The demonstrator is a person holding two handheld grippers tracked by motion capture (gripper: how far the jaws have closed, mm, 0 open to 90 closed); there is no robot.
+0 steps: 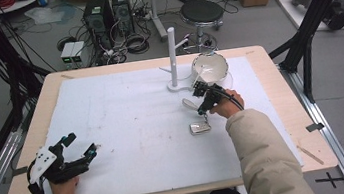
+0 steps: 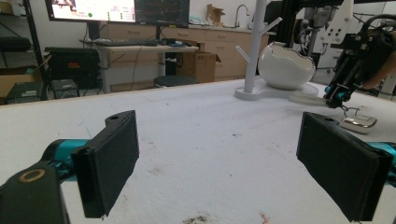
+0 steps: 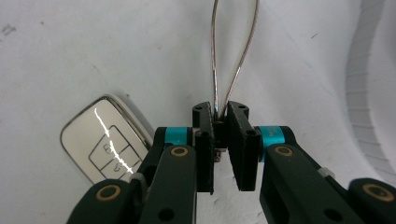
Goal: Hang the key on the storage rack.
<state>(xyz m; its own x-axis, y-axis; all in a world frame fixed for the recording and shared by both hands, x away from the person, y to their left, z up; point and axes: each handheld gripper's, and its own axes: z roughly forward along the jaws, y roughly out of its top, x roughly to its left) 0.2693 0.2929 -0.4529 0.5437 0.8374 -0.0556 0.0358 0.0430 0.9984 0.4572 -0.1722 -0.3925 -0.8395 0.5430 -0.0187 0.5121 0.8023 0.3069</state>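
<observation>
Wooden table (image 1: 29, 146) under a white mat (image 1: 129, 133) (smudged), bearing branched stand (image 1: 173, 56), bowl (image 1: 210, 67), key fob (image 1: 199, 128).

Your right tongs (image 3: 220, 140) hide the wire loop's (image 3: 233, 56) lower end; the loop's top and key fob's (image 3: 105, 142) corner are cut off.

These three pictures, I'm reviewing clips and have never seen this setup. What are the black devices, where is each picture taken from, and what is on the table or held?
There is no robot: a person holds a two-jaw tool in each hand. The high view looks down on the table, covered by a white mat. The other two pictures come from cameras riding on each tool.

The left hand-held gripper rests near the table's front left, jaws wide apart with nothing between them.

The right hand-held gripper has its jaws closed on a thin wire loop; the car key fob lies on the mat beside it.

Farther back stand a white peg stand and a white bowl.
</observation>
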